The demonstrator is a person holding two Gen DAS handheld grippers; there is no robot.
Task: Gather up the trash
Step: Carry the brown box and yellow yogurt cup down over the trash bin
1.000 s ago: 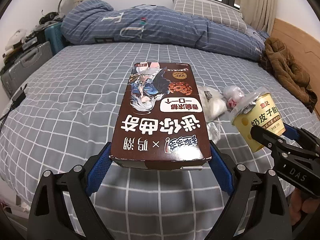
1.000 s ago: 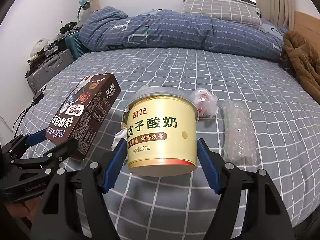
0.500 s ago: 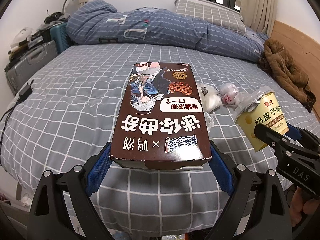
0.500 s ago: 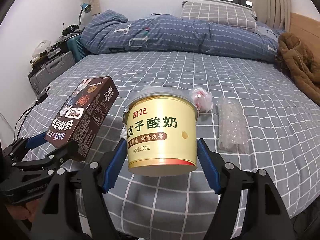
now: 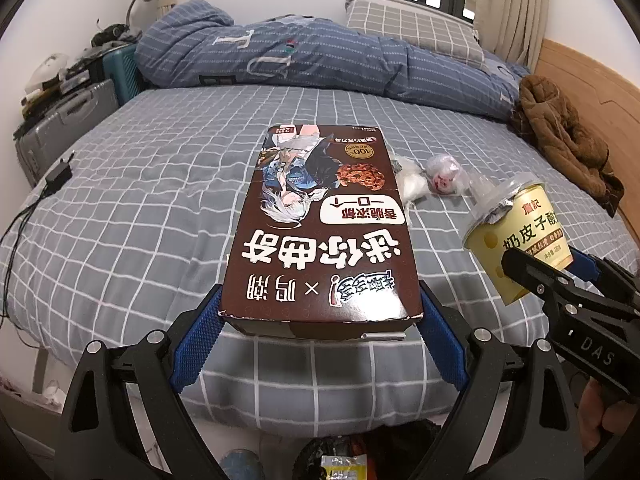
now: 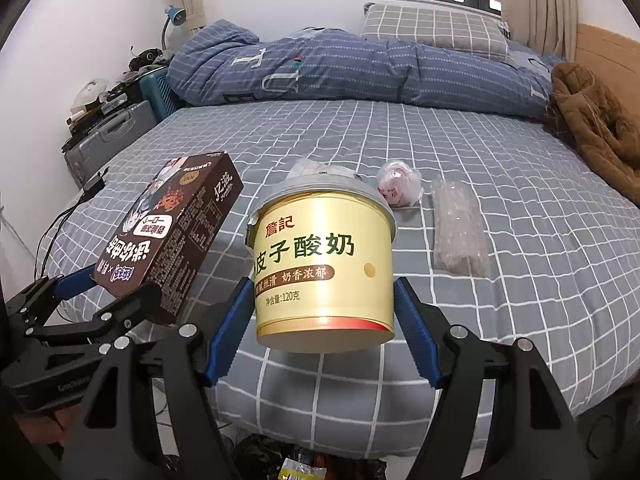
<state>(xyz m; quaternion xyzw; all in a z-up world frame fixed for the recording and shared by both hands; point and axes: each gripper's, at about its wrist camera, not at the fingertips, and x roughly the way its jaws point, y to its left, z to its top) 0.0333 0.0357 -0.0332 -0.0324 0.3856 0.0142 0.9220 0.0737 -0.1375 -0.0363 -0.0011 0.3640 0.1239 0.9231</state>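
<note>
left gripper [image 5: 320, 320]: clamped on brown biscuit box [image 5: 320, 232] | right gripper [image 6: 324, 320]: clamped on yellow yogurt cup [image 6: 324, 264] | both held above near edge of bed [image 6: 520, 208]

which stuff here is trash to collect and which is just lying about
Trash for the job:
- brown box, held in the left tongs
- yogurt cup, held in the right tongs
- crumpled wrapper on the bed
- clear plastic bag on the bed
- white wad on the bed

Just lying about:
- duvet
- pillow
- brown jacket
- suitcase
- charger
</note>
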